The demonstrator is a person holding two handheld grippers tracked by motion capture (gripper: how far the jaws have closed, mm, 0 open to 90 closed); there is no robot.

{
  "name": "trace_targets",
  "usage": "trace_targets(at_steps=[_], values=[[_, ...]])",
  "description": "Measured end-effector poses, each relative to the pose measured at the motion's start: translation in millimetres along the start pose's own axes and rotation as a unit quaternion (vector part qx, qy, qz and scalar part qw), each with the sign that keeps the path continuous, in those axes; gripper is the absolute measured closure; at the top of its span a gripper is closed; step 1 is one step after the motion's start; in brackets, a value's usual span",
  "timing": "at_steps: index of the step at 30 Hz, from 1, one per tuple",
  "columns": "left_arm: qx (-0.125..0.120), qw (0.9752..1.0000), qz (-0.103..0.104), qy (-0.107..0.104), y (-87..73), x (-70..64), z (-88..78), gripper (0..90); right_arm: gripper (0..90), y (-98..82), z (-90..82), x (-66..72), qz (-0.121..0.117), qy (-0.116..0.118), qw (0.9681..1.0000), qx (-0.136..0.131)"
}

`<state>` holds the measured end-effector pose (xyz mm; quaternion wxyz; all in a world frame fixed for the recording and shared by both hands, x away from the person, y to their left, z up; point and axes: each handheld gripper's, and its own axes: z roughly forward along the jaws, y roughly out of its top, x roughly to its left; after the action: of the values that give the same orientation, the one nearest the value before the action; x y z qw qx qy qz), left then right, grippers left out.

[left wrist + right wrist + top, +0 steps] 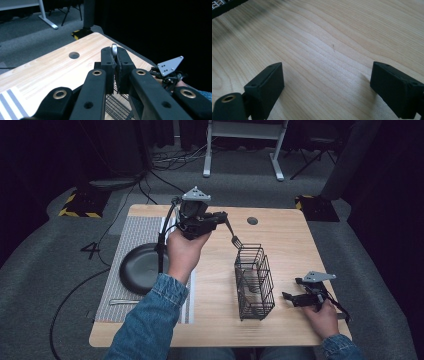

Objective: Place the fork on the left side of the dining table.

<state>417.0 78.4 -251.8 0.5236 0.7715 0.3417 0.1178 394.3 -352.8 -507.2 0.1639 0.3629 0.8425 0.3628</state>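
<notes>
My left gripper (221, 217) is raised over the middle of the wooden table (285, 235), shut on the handle of a metal fork (233, 234). The fork slants down to the right, its tines just above the far end of a black wire basket (255, 282). In the left gripper view the handle's rounded end (114, 49) sticks up between the closed pads (107, 65). My right gripper (291, 298) rests low at the table's right front, just right of the basket. In the right gripper view its jaws stand wide apart (327, 85) over bare wood.
A black round plate (140, 268) lies on a striped placemat (135, 232) at the left. A slim utensil (125, 302) lies on the mat near the front. A cable hole (252, 220) is at the table's back. Carpet and desk legs (207, 150) lie beyond.
</notes>
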Motion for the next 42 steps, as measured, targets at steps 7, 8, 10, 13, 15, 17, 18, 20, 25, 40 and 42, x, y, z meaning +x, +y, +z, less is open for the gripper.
trace_targets(at_steps=[7,8,10,13,15,17,18,20,25,40,42], values=[[-0.019,0.9994,-0.023,0.019,5.6,28.4,-14.0,86.3,12.0,0.0,0.0,0.0,0.000,0.000,1.0000,0.000],[-0.019,0.9994,-0.023,0.019,5.6,28.4,-14.0,86.3,12.0,0.0,0.0,0.0,0.000,0.000,1.0000,0.000],[-0.022,0.9989,-0.025,0.034,6.0,38.2,-19.3,86.3,12.0,0.0,0.0,0.0,0.000,0.000,1.0000,0.000],[-0.022,0.9985,-0.026,0.043,6.1,44.1,-21.8,86.3,12.1,0.1,0.1,0.0,0.000,0.000,1.0000,0.000],[-0.023,0.9980,-0.027,0.053,6.5,52.0,-25.6,86.3,12.1,0.2,0.1,0.0,0.000,0.000,1.0000,0.000],[-0.024,0.9977,-0.029,0.057,6.5,54.2,-26.7,86.3,12.1,0.2,0.1,0.0,0.000,0.000,1.0000,0.000],[-0.024,0.9975,-0.028,0.060,6.6,57.0,-28.0,86.3,12.1,0.3,0.2,0.1,0.000,0.000,1.0000,0.000],[-0.025,0.9967,-0.033,0.070,5.9,65.9,-30.6,86.3,12.1,0.3,0.2,0.1,0.000,0.000,1.0000,0.000],[-0.024,0.9951,-0.045,0.085,2.5,80.8,-33.0,86.2,12.1,0.3,0.2,0.1,0.001,0.000,1.0000,0.000],[-0.023,0.9859,-0.095,0.136,-13.7,146.8,-39.1,86.2,12.4,0.4,0.3,-0.1,0.001,0.000,1.0000,0.000],[-0.028,0.9829,-0.107,0.148,-13.8,159.1,-43.6,86.2,12.6,0.4,0.3,-0.2,0.001,-0.001,1.0000,0.000]])
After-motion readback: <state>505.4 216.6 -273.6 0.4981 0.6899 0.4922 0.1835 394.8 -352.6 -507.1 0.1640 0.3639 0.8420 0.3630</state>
